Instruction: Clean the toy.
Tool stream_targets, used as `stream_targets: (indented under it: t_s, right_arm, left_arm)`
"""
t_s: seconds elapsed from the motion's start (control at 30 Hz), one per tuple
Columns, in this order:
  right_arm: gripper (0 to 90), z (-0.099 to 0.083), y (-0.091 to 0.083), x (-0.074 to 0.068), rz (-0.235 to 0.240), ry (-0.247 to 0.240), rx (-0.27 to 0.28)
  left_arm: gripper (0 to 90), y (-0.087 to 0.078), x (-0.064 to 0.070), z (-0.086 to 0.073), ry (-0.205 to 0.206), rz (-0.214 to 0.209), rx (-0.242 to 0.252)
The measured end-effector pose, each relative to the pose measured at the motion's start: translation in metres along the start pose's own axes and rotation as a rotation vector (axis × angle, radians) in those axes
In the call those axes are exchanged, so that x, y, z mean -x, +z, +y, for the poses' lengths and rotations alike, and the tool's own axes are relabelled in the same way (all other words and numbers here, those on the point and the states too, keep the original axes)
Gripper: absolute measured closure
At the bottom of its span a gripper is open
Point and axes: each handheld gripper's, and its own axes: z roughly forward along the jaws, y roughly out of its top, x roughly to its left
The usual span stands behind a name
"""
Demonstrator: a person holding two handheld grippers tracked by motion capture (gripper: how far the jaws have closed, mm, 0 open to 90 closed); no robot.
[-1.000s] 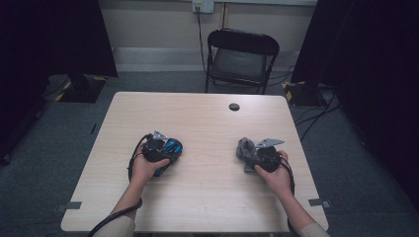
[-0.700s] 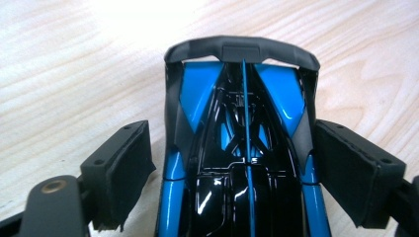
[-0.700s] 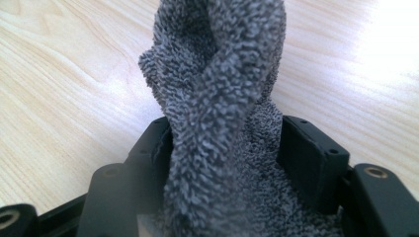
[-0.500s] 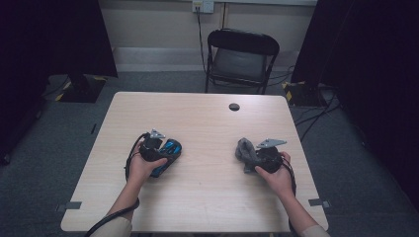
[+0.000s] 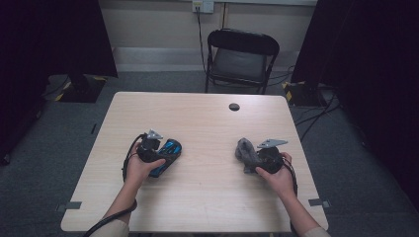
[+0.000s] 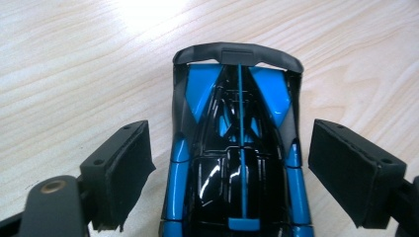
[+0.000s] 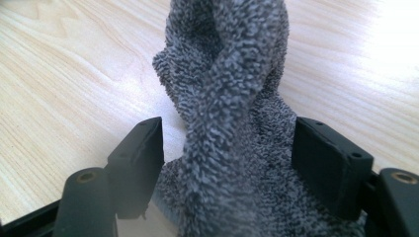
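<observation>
A blue and black toy car (image 5: 171, 147) lies on the wooden table (image 5: 207, 123) at the left. My left gripper (image 5: 163, 154) straddles it, open. In the left gripper view the car (image 6: 237, 89) sits between the two pads (image 6: 123, 168), with a narrow gap on each side. At the right, a bunched grey cloth (image 5: 244, 151) stands between the jaws of my right gripper (image 5: 251, 159). In the right gripper view the cloth (image 7: 232, 98) rises twisted. It touches the right pad (image 7: 321, 168) and stays clear of the other, so that gripper (image 7: 227, 148) is open too.
A small black round disc (image 5: 234, 106) sits near the table's far edge. A black folding chair (image 5: 242, 54) stands behind the table. Cables run over the grey floor at the right. Bare wood lies between the two hands.
The left hand and its gripper have shifted slightly over the car. The right hand and the cloth stay where they were.
</observation>
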Motion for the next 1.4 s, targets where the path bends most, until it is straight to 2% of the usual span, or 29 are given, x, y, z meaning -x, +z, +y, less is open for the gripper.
stream_targets:
  t_s: [0.3,0.6,0.87,1.2,1.27,1.4]
  right_arm:
    - [26.7,0.002,-0.008,-0.001,0.003,-0.001,0.0]
    - [20.6,0.001,-0.017,0.002,0.022,0.035,-0.002]
    - [15.8,0.003,-0.026,0.002,0.023,0.042,0.007]
    - [14.8,0.005,-0.036,-0.002,0.038,0.025,0.03]
    - [14.9,0.004,-0.038,-0.003,0.034,0.02,0.03]
    - [14.9,0.001,-0.039,-0.004,0.039,0.023,0.033]
  left_arm:
    - [16.6,-0.007,0.004,-0.001,0.005,-0.007,0.002]
    - [16.6,-0.016,0.009,-0.002,0.012,-0.03,0.0]
    - [16.3,-0.026,0.011,-0.003,-0.008,-0.036,0.021]
    - [16.1,-0.036,0.012,-0.007,-0.004,-0.042,0.027]
    - [16.1,-0.039,0.013,-0.008,0.019,-0.038,0.024]
    - [16.1,-0.043,0.016,-0.008,0.04,-0.05,0.013]
